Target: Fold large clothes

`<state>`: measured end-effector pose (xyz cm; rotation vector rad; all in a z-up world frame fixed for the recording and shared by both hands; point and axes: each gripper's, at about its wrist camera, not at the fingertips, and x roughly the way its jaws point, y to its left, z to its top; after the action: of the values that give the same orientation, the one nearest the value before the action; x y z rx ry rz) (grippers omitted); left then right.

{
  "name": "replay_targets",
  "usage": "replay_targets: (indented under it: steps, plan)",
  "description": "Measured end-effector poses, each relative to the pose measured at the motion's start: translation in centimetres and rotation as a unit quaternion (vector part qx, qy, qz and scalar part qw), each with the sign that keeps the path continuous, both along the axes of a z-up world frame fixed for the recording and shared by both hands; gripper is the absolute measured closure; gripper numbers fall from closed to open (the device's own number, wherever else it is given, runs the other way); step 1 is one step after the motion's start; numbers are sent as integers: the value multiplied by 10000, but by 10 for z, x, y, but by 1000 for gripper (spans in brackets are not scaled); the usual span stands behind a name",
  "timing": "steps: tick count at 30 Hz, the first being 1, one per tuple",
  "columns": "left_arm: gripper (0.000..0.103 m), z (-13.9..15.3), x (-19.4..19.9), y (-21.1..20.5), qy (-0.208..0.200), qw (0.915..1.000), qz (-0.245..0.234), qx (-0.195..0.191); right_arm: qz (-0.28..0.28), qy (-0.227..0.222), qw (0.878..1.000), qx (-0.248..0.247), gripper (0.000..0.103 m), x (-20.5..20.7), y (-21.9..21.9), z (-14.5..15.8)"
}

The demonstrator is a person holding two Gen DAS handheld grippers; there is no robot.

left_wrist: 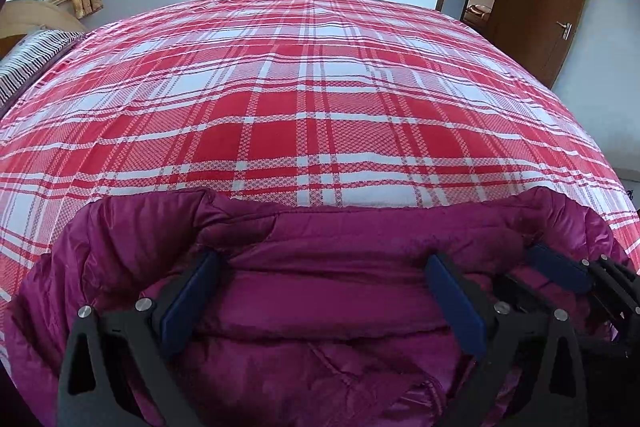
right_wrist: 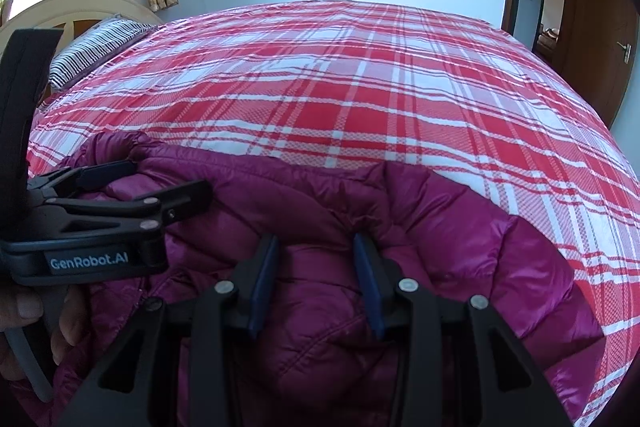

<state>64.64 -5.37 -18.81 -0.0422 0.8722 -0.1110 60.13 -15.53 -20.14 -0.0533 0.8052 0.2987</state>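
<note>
Jacket (left_wrist: 320, 267) is lying on the near edge of the bed (left_wrist: 304, 87). Left hand-held gripper (left_wrist: 320, 291) is hanging released above it; right hand-held gripper (right_wrist: 316, 279) is pinching its padded fabric.

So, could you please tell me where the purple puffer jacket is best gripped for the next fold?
Probably the puffer jacket is best taken at its far folded edge, reached from the near side of the plaid bedspread. There the padding rises into a thick ridge, so the jaws can pinch the layers. The flat quilted panels nearer look harder to pinch.
</note>
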Motion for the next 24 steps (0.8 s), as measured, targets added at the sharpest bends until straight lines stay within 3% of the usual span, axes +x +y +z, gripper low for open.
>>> replay_targets:
  steps: [24]
  plan:
    - [1,-3,1,-8,-33,9996,21,284,-30,-32,9995,-306,60,0,6,-2]
